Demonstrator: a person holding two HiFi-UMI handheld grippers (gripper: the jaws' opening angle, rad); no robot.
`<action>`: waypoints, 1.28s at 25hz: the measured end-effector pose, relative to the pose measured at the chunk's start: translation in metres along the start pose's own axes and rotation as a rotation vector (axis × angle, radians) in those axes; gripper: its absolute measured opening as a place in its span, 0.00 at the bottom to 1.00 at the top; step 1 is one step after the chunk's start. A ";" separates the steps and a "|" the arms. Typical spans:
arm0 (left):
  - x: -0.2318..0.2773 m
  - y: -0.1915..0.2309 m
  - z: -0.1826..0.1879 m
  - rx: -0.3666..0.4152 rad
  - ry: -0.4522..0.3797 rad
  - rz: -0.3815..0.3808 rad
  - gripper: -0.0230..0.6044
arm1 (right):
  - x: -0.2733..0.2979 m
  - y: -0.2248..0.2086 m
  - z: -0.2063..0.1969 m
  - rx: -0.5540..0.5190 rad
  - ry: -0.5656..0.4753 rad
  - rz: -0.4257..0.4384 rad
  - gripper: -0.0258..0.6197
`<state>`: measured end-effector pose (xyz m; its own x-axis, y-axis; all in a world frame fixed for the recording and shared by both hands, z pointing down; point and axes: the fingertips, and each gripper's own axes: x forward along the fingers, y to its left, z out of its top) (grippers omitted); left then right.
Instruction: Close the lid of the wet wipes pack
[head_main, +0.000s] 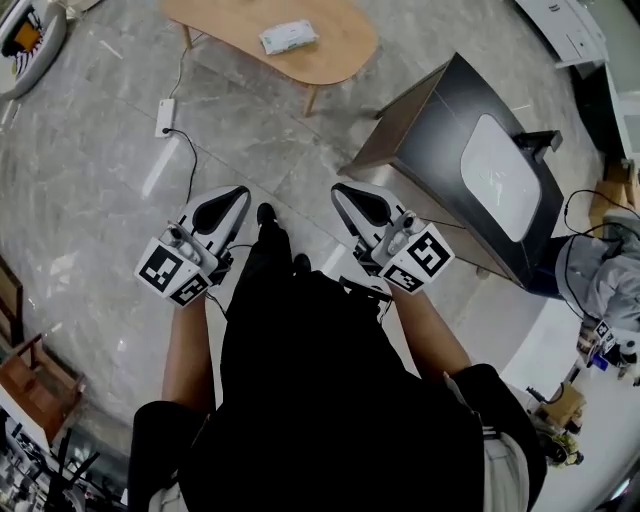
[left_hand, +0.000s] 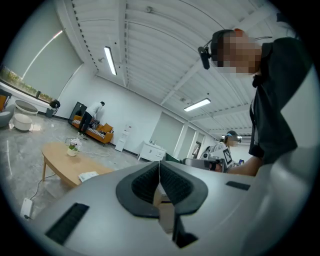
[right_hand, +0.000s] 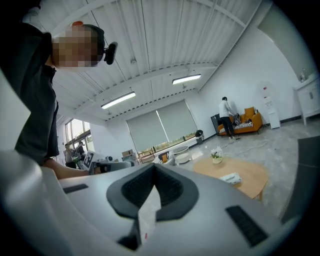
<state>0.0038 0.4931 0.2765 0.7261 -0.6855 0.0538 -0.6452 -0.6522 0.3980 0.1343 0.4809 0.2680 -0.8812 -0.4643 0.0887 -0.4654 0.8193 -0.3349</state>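
Back from the near edge of the desk (head_main: 335, 55) lies the wet wipes pack (head_main: 288, 37); its lid is too small to read. Left claw (left_hand: 159, 172) and right claw (right_hand: 153, 172) are pressed together, empty. The step requires approach first, then downward pressure on the lid.

Black short-sleeved top (head_main: 330, 400); grey left gripper (head_main: 238, 193), right gripper (head_main: 340, 190); black-white marker cubes (head_main: 172, 275).

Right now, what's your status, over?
Left gripper, right gripper shut, empty. White wet wipes pack far off on oval wooden table. White power strip on floor beside path.
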 end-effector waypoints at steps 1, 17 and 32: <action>0.001 0.013 0.008 -0.005 -0.010 0.003 0.06 | 0.013 -0.005 0.004 0.000 0.010 0.003 0.06; 0.052 0.146 0.074 -0.036 -0.041 -0.046 0.06 | 0.137 -0.088 0.062 -0.052 0.028 -0.026 0.06; 0.209 0.223 0.131 0.009 -0.021 -0.003 0.06 | 0.184 -0.260 0.128 -0.035 -0.031 0.035 0.06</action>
<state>-0.0198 0.1615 0.2565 0.7226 -0.6904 0.0335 -0.6455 -0.6567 0.3900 0.1036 0.1393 0.2509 -0.8942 -0.4450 0.0488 -0.4377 0.8462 -0.3038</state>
